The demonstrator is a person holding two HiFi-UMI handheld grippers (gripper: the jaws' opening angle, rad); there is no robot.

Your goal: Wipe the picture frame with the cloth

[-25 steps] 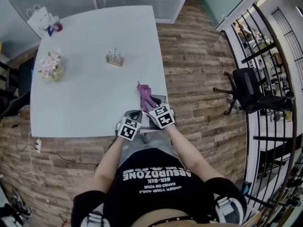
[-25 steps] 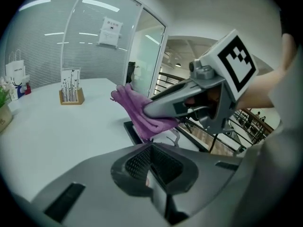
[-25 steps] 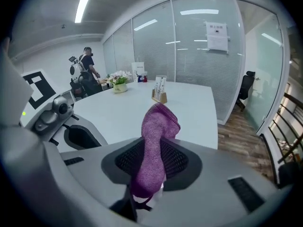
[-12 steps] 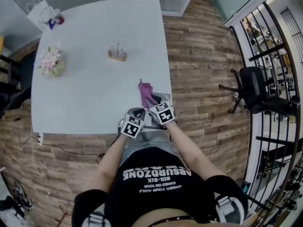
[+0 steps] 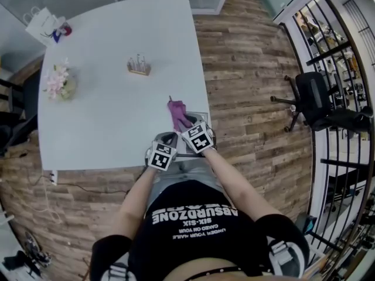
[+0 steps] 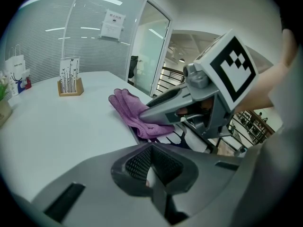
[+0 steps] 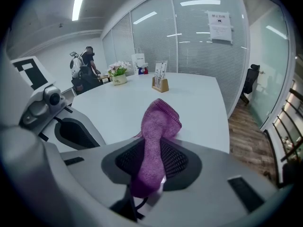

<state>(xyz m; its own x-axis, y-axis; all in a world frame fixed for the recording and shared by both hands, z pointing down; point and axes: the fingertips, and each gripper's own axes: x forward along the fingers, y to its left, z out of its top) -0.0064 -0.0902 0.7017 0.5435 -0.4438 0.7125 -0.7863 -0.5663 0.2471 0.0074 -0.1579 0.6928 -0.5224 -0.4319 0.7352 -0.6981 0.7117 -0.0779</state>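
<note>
The picture frame (image 5: 200, 120) lies flat at the table's near right corner, and its striped print shows in the left gripper view (image 6: 193, 140). My left gripper (image 5: 162, 151) is at the frame's near edge, its jaws closed (image 6: 150, 173) on a thin pale edge that looks like the frame's. A purple cloth (image 5: 177, 113) is pinched in my right gripper (image 5: 197, 137), which is shut on it (image 7: 151, 161). The cloth (image 7: 159, 121) hangs out past the jaws onto the frame's far end and the tabletop. The two grippers are side by side, almost touching.
On the white table (image 5: 105, 116) are a wooden card holder (image 5: 139, 67), a pot of flowers (image 5: 57, 84) at the left and a paper bag (image 5: 42, 23) at the far left corner. An office chair (image 5: 316, 104) and a black railing (image 5: 345, 69) stand to the right on the wood floor.
Hardly anything has changed: both grippers stay at the table's near right corner with the cloth on the frame. Only the head camera has shifted a little.
</note>
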